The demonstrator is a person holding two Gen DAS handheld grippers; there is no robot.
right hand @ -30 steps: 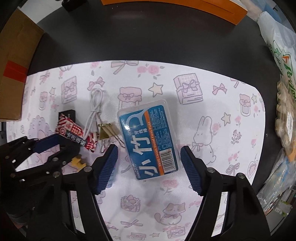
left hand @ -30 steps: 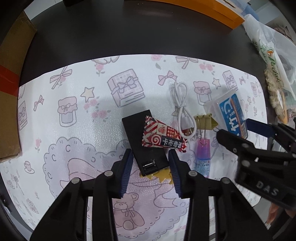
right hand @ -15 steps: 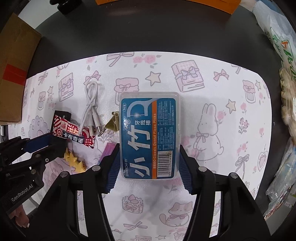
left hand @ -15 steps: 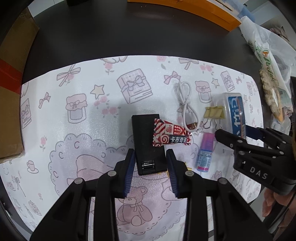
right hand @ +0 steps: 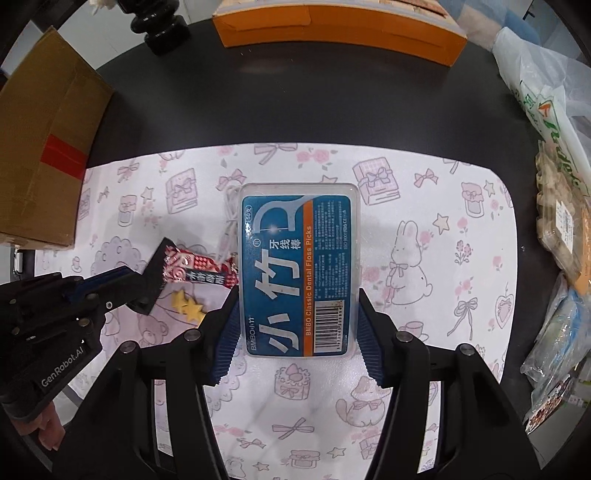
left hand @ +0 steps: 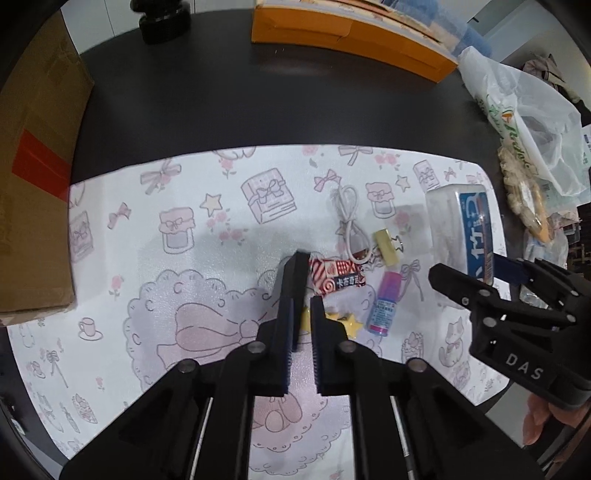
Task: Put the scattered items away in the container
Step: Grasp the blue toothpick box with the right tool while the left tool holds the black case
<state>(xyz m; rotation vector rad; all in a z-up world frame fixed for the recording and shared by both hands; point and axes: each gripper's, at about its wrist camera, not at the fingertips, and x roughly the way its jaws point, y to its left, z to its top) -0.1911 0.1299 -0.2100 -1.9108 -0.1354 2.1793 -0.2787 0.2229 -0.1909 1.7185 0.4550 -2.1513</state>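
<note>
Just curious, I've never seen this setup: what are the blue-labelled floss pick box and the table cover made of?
The floss pick box looks like clear hard plastic: see-through rim, glossy glare on its label. The table cover seems a matte printed plastic or foam sheet, faintly textured; which one is uncertain.

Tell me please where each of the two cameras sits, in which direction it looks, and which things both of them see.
Left wrist: sits on the left gripper, looks forward and down at the patterned mat; its fingers clamp a black flat object; the right gripper shows at right.
Right wrist: sits on the right gripper, looks down at the floss pick box between its fingers; the left gripper shows at left.
Shared: snack packet, yellow stars, orange box.
</note>
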